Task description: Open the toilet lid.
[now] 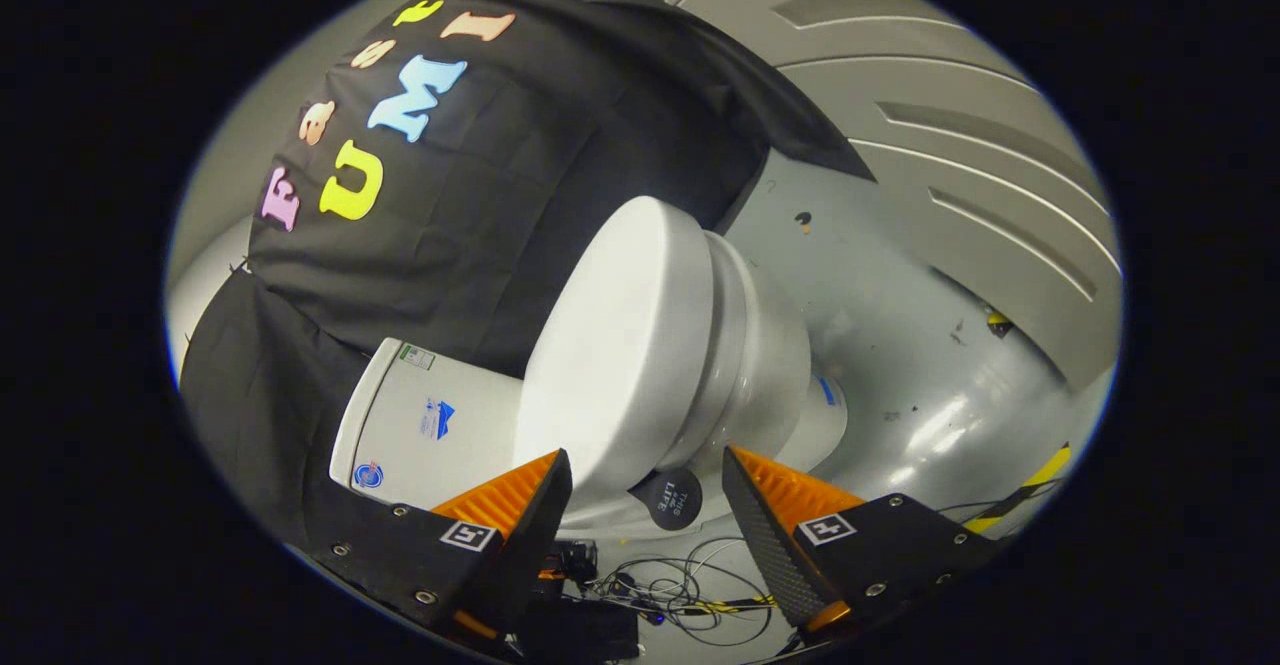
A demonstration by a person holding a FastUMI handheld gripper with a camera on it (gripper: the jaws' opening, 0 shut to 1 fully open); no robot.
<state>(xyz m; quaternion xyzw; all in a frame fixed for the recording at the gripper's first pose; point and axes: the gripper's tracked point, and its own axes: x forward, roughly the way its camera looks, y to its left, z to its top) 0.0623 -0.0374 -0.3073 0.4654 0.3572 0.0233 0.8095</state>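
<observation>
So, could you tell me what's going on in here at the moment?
A person is working a hand-held gripper toward a white toilet to open it. The toilet lid looks closed over the bowl, with the tank beside it. The fingers are open and hold nothing, the lid's near edge lying just ahead between them. Cables trail on the grey floor.
</observation>
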